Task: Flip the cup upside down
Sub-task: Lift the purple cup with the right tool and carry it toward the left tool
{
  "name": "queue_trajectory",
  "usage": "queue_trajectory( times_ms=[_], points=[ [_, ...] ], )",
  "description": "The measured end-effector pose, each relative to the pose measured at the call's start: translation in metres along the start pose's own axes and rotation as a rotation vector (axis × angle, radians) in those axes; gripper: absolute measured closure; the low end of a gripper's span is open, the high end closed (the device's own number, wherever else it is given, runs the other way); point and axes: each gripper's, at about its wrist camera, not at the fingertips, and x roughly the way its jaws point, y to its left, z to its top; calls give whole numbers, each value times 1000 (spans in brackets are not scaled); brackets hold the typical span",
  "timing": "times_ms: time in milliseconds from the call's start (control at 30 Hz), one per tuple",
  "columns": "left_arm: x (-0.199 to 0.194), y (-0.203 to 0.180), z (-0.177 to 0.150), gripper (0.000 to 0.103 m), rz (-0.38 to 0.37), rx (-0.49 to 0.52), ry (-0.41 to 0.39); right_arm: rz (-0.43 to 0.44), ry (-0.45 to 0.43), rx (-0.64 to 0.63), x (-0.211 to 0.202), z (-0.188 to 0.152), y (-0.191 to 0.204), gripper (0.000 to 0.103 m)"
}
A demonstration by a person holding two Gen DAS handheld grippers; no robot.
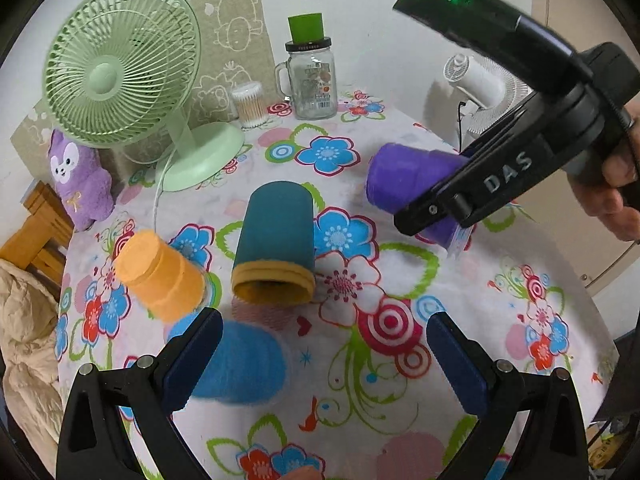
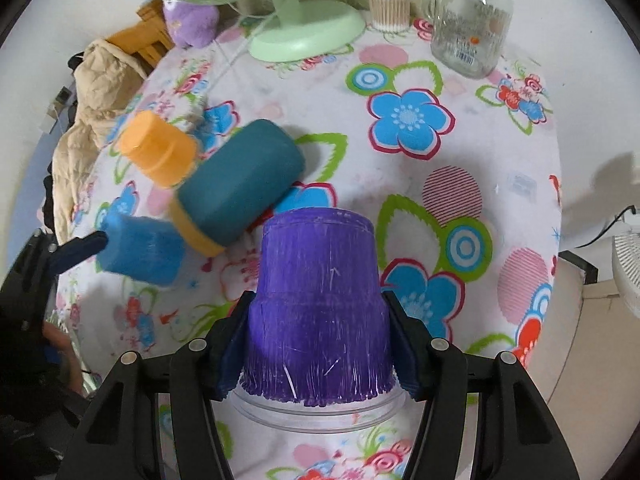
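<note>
My right gripper (image 2: 320, 354) is shut on a purple cup (image 2: 320, 300) near its clear rim, bottom pointing away from the camera. In the left wrist view the purple cup (image 1: 404, 176) is held tilted above the flowered tablecloth (image 1: 400, 400) by the right gripper (image 1: 448, 208). My left gripper (image 1: 324, 360) is open and empty; a blue cup (image 1: 240, 364) lies blurred just beside its left finger. A teal cup with a yellow rim (image 1: 276, 236) lies on its side mid-table. An orange cup (image 1: 160, 272) lies on its side to the left.
A green desk fan (image 1: 124, 68) and a purple plush toy (image 1: 80, 180) stand at the back left. A glass jar with a green cap (image 1: 312, 80) and a cotton swab box (image 1: 250, 104) stand at the back. A white fan (image 1: 480, 80) is off the right edge.
</note>
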Motion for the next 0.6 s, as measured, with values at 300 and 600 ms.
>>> queue_trajectory(
  times_ms=[300,600],
  points=[
    [-30,2,-36,0,-26,-47,-27,-18,-27,-21,-18,-33,47,40],
    [-57,13,-81,0,-32,-132,-53,-93,-102,-7,-19,-81,95,39]
  ],
)
